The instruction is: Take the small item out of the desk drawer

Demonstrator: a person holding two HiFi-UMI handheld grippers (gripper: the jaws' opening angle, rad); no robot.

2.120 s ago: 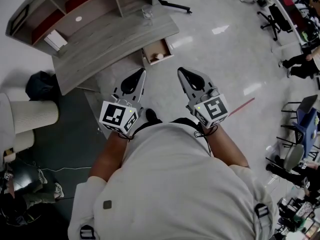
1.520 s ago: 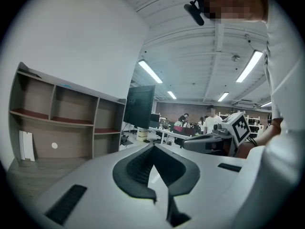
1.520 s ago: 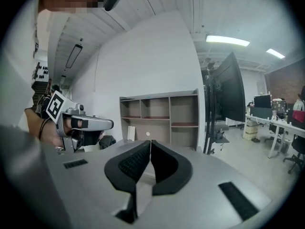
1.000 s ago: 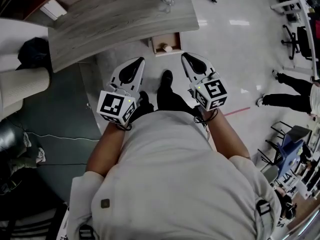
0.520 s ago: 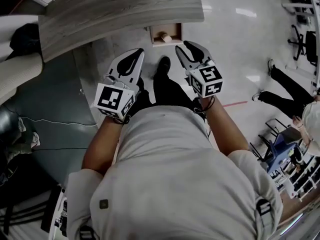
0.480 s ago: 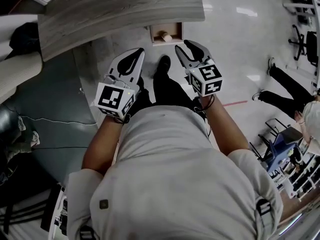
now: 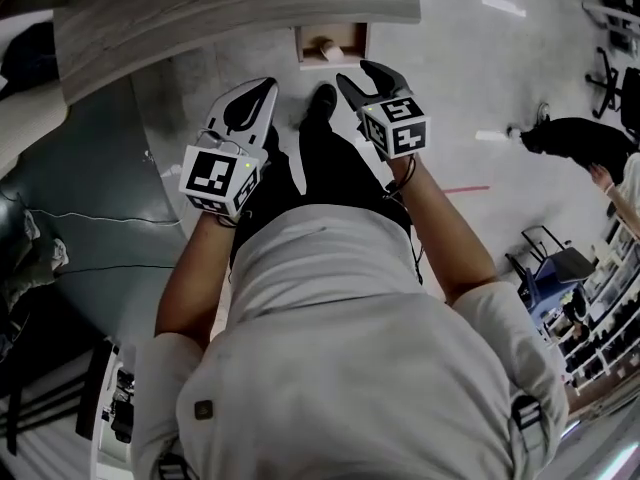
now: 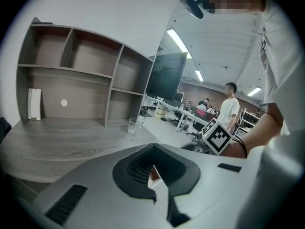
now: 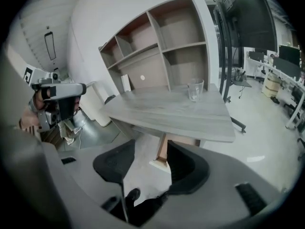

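The open wooden drawer (image 7: 331, 42) hangs under the front edge of the grey desk (image 7: 230, 3), with a small pale item (image 7: 322, 51) lying inside. My right gripper (image 7: 359, 72) is held just short of the drawer, its jaws opening with nothing between them. In the right gripper view the drawer's side (image 9: 162, 154) shows through the gap of the right gripper (image 9: 147, 165); the item is hidden there. My left gripper (image 7: 264, 88) hovers to the left of the drawer, shut and empty. The left gripper (image 8: 156, 174) points over the desktop (image 8: 57, 144).
A drinking glass (image 9: 194, 90) stands on the desk in front of a shelf unit (image 9: 157, 46). The person's shoe (image 7: 322, 99) is on the floor below the drawer. People and office chairs (image 7: 560, 263) are off to the right.
The person has stepped closer to the desk, so the drawer now lies just ahead of both grippers. The right jaws have gone from shut to apart.
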